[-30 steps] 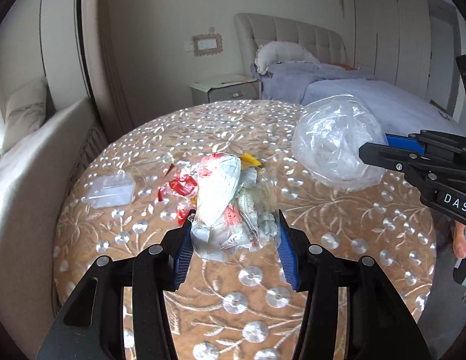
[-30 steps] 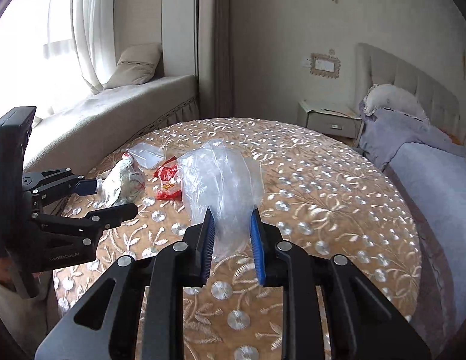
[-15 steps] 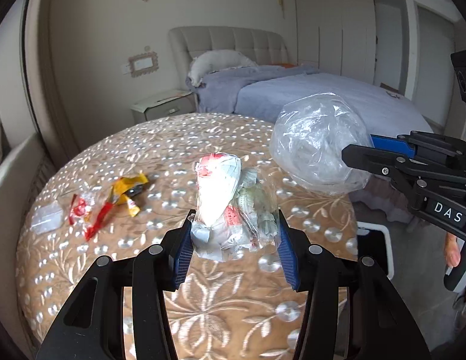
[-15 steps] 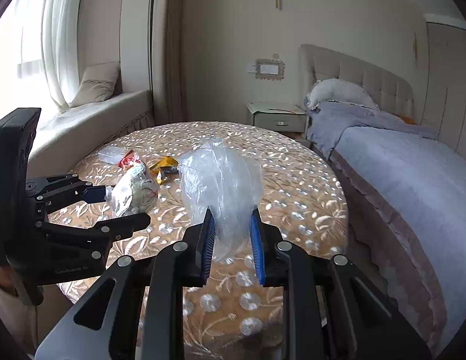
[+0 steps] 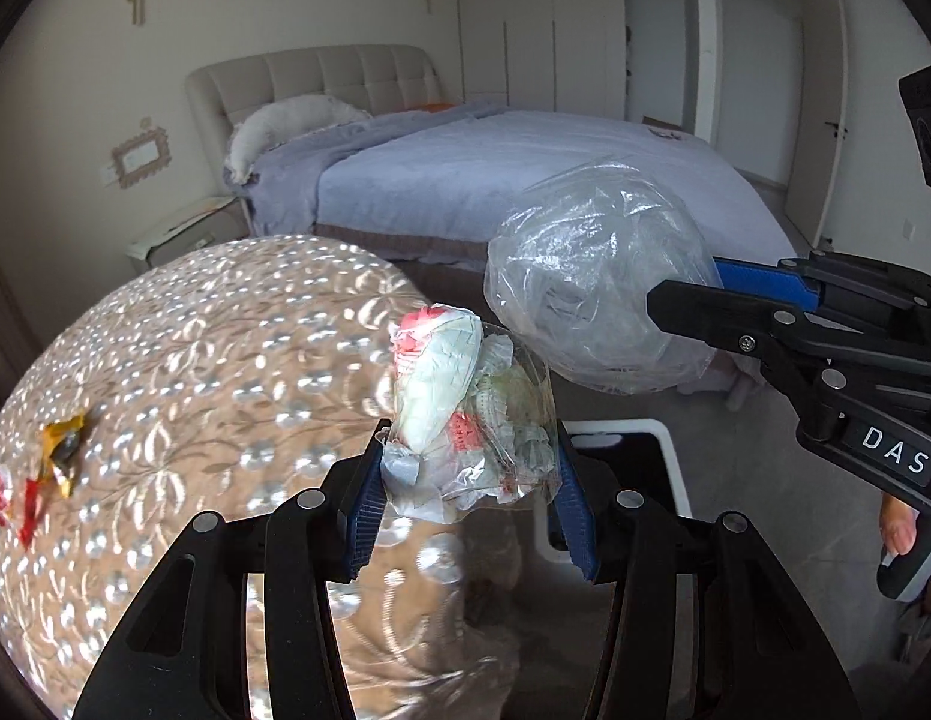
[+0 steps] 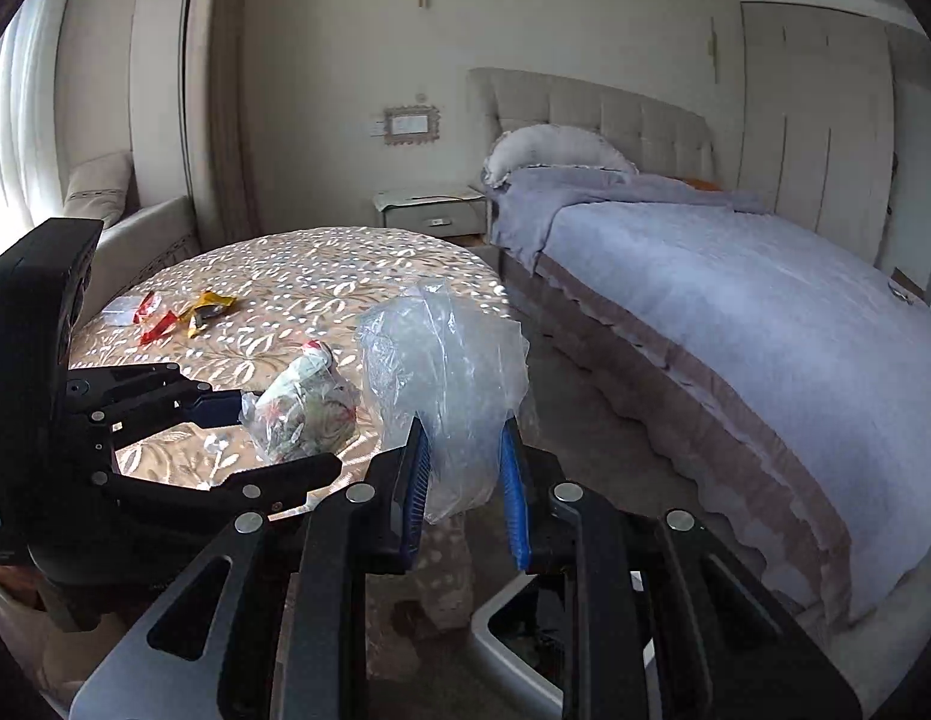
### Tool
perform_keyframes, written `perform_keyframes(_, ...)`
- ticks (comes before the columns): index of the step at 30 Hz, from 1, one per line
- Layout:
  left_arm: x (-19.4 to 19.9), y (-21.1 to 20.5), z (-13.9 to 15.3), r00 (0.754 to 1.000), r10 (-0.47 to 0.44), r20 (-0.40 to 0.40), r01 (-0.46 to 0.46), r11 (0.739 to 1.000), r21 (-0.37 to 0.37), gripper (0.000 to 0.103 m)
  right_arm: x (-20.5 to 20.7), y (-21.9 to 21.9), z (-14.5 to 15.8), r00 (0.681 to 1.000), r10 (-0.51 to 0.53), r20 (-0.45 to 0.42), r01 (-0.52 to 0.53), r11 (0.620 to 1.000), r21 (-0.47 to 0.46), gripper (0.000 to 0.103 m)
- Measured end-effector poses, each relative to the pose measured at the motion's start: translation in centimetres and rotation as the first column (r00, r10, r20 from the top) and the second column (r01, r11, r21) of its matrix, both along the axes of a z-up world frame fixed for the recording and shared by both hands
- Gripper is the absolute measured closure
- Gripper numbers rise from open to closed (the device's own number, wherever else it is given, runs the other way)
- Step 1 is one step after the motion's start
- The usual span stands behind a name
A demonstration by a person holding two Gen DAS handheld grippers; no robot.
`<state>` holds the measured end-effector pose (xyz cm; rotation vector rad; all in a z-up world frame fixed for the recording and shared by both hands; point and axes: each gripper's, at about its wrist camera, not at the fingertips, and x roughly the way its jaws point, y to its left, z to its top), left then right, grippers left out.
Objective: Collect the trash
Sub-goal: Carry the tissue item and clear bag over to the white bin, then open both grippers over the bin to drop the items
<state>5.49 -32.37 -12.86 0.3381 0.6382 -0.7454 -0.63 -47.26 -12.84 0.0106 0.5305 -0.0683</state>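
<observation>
The left gripper (image 5: 468, 474) pinches a crumpled wad (image 5: 465, 414) of clear film, white paper and red scraps between its blue ribbed pads, held in the air past the table (image 5: 183, 372) edge. Just to its right, the right gripper (image 6: 465, 480) is clamped on a puffy, wrinkled clear bag (image 6: 444, 372), above a white-rimmed bin (image 5: 663, 450). Red and yellow wrappers (image 6: 183, 312) lie well apart on the round table's shiny, floral cloth.

Lavender-covered bed (image 6: 735, 276) beside patterned round table (image 6: 345, 264).
</observation>
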Motion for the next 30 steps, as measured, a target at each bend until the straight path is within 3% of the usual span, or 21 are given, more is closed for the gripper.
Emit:
perform_keyframes(15,-0.1,-11.2,-6.3,0.979,-0.175,-0.104,0.187,0.975,0.121,0.054,-1.3,-7.4,-5.9,0.973,-0.207,-0.103,0.209,0.978,0.012,0.079)
perform_keyframes(23,0.8,-14.5,-10.0,0.968,-0.19,-0.166,0.219,0.959,0.178,0.054,0.3,-10.4,-9.7,0.955,-0.231,-0.186,0.242,0.969,0.042,0.079)
perform_keyframes(28,2.0,-16.3,-12.5,0.957,-0.19,-0.218,0.239,0.946,0.221,0.053,1.8,-12.6,-12.2,0.941,-0.224,-0.253,0.259,0.96,0.111,0.079)
perform_keyframes(30,2.4,-17.1,-13.8,0.948,-0.196,-0.251,0.258,0.935,0.242,0.042,2.3,-13.4,-13.2,0.936,-0.212,-0.281,0.259,0.955,0.144,0.079)
